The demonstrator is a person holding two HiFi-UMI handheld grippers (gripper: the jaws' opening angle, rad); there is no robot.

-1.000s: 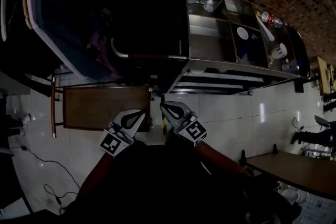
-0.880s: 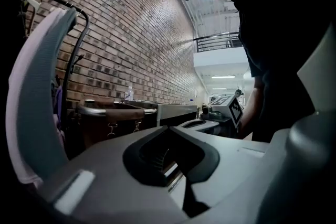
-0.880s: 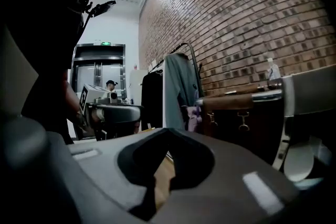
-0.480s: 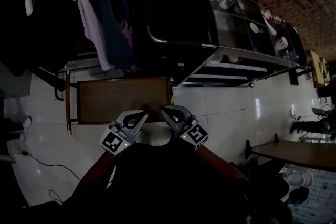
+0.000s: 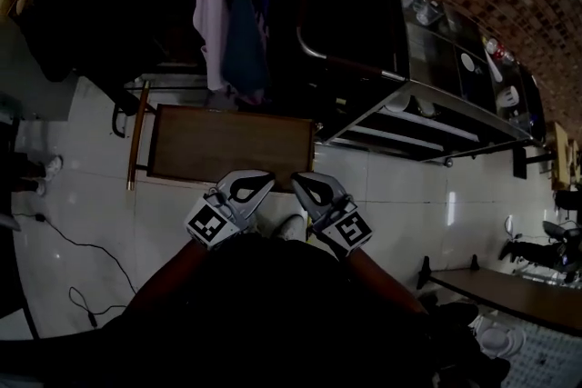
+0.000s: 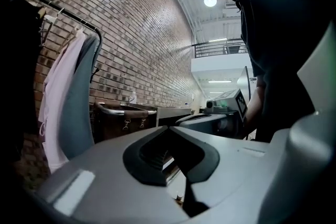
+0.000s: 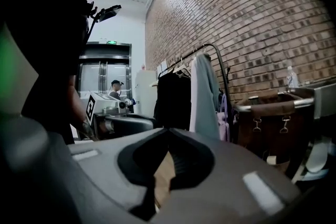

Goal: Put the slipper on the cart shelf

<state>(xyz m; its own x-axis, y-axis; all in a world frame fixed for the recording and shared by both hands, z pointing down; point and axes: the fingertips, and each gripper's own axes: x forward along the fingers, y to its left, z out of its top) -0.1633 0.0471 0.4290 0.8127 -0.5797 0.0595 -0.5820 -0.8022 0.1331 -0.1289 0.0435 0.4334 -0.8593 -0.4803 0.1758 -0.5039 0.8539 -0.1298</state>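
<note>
Head view: tiled floor (image 5: 400, 209) beside bench (image 5: 227, 145)

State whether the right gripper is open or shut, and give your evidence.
Shut. In the right gripper view, the right gripper has its jaw tips touching, with nothing held between them.

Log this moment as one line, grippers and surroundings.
left gripper: shut, empty | right gripper: shut, empty | ahead: brown wooden table | slipper: not seen

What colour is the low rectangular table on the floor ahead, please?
The low table is dark brown; the head view shows it best.
</note>
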